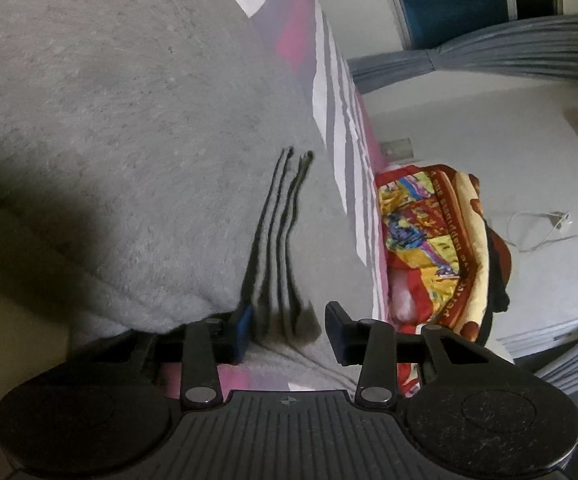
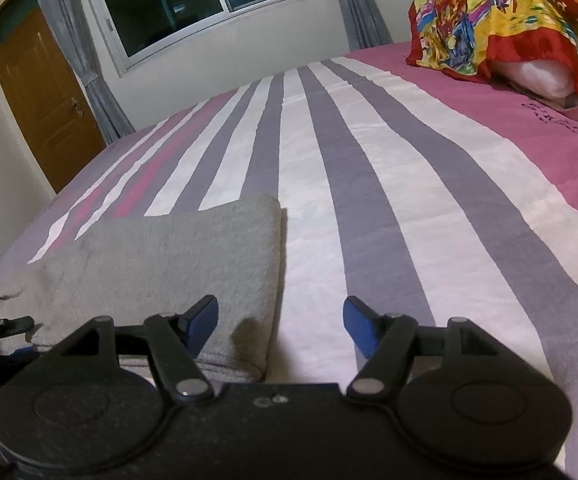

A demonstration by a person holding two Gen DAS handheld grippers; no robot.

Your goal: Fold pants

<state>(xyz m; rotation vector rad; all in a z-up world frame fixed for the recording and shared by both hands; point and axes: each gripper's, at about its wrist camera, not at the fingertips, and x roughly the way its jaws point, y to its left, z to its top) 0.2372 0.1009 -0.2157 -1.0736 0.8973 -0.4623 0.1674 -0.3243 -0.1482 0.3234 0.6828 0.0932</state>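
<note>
Now both tools are gaping wide, the left tool (image 1: 285, 330) and right tool (image 2: 281, 326) holding nothing; the pants (image 2: 161, 256) are lying soft and thick on the bed (image 2: 369, 160), best pinched at the folded corner.

Striped bedspread (image 2: 369, 168), colourful blanket (image 2: 501, 20), window (image 2: 209, 4), door (image 2: 45, 100).

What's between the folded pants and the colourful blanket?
Only bare striped bedsheet between the grey pants and the colourful blanket, seen in the right wrist view.
</note>
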